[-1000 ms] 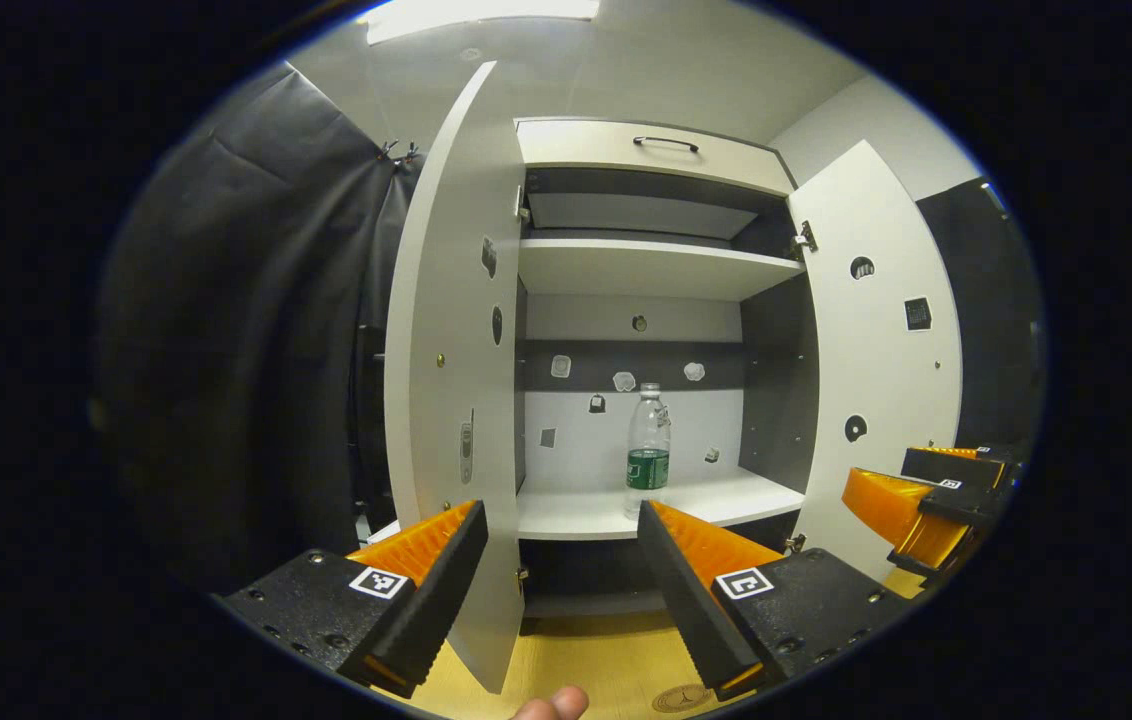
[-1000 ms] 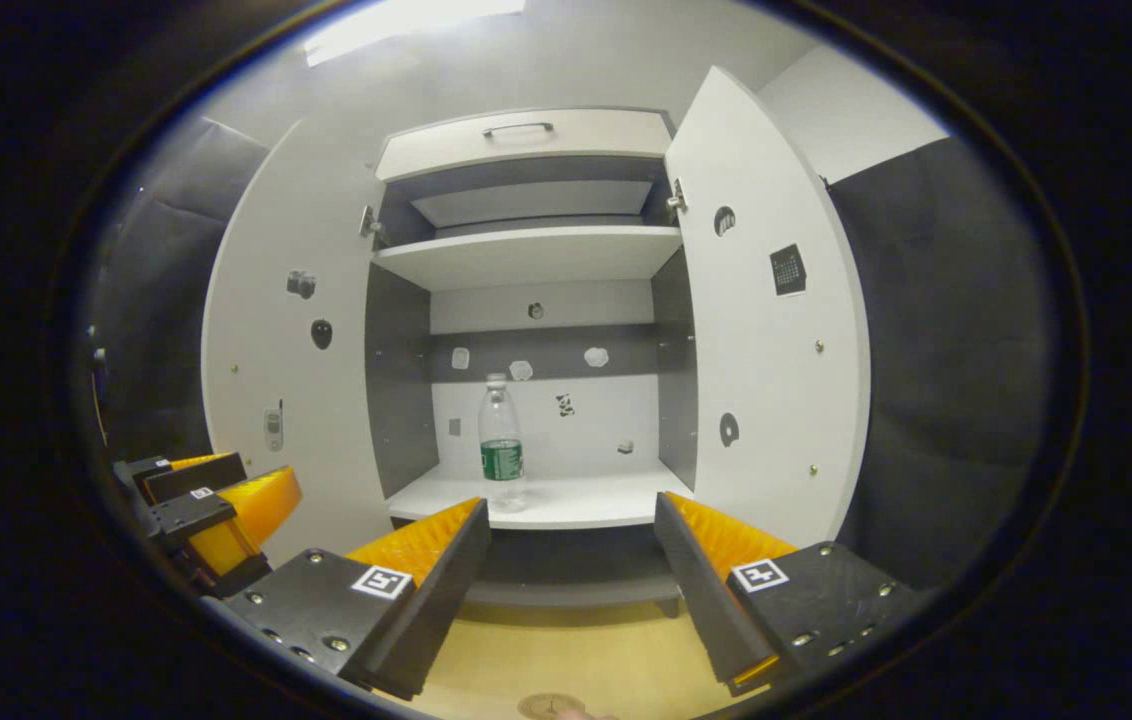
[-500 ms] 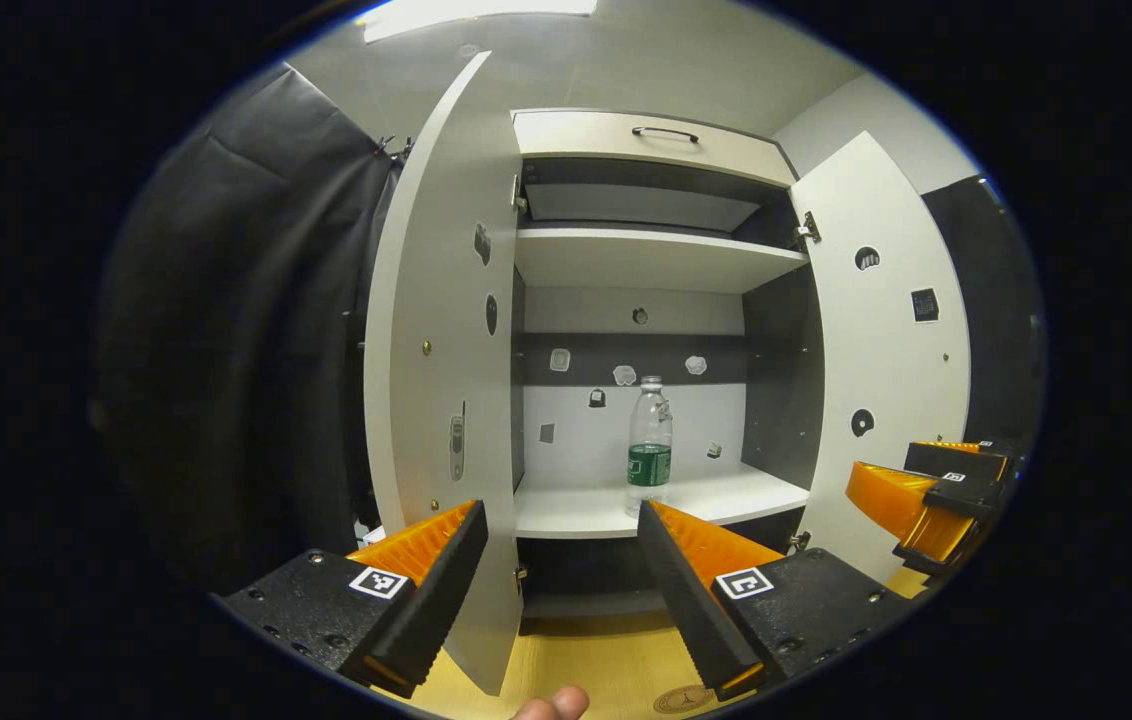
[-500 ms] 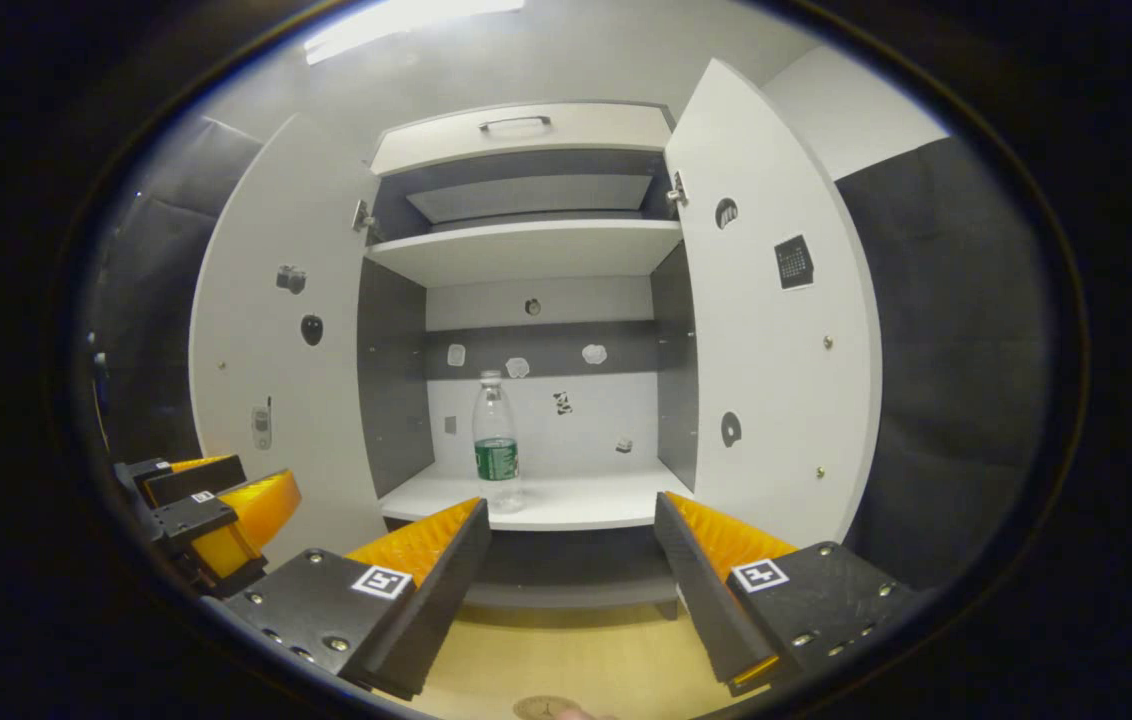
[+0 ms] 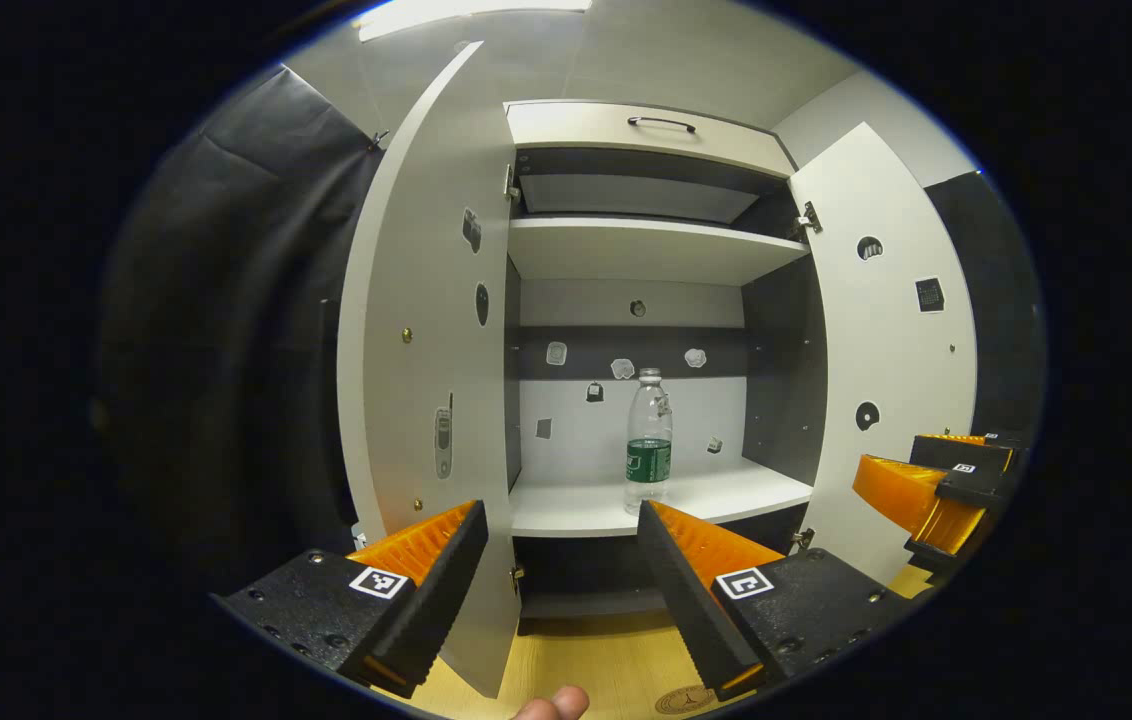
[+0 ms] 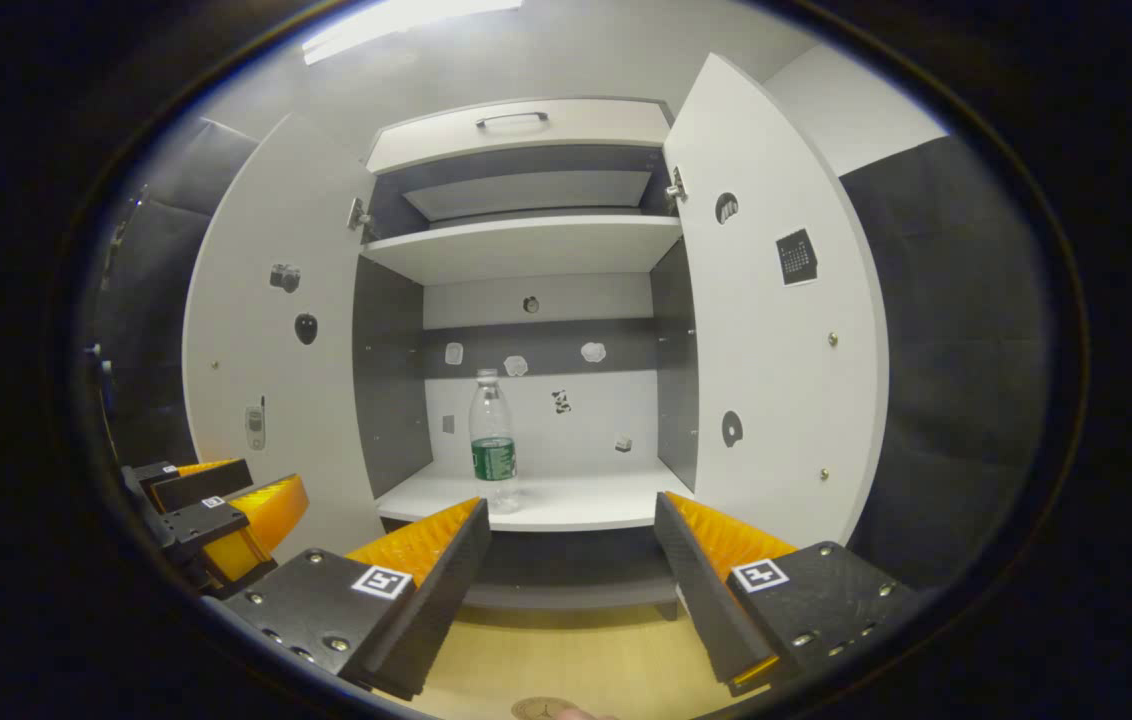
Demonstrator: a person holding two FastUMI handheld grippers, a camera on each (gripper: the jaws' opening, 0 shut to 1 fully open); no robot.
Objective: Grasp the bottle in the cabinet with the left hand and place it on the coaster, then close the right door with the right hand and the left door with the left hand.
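Left gripper (image 5: 560,520): we hold it out before the cabinet with its two fingers spread wide and nothing between them. In the right gripper view we see it low on the left (image 6: 226,515), also apart from everything.
Right gripper (image 6: 572,515): likewise spread wide and empty, facing the cabinet. In the left gripper view it sits low at the right edge (image 5: 931,490).
Fingertip (image 5: 551,705): one bare tip pokes in at the bottom of the left gripper view, over the table.
Table (image 5: 586,670): a yellow wooden top right below our grippers, near us.
Coaster (image 5: 684,699): a round disc lying flat on the table at the near edge, partly hidden behind the left gripper's right finger; it also peeks in at the bottom of the right gripper view (image 6: 541,709).
Left door (image 5: 426,350): swung wide open toward us, with small stickers on its inner face.
Right door (image 6: 776,330): also wide open, stickers on its inner face too.
Cabinet (image 6: 526,245): beyond the table, with one shelf above and a lower shelf (image 6: 566,500).
Bottle (image 5: 648,440): a clear bottle with a green label, standing upright on the lower shelf – well apart from both grippers, left of the shelf's middle in the right gripper view (image 6: 493,440).
Back wall of the cabinet (image 6: 586,410): farthest off, dotted with small stickers behind the bottle.
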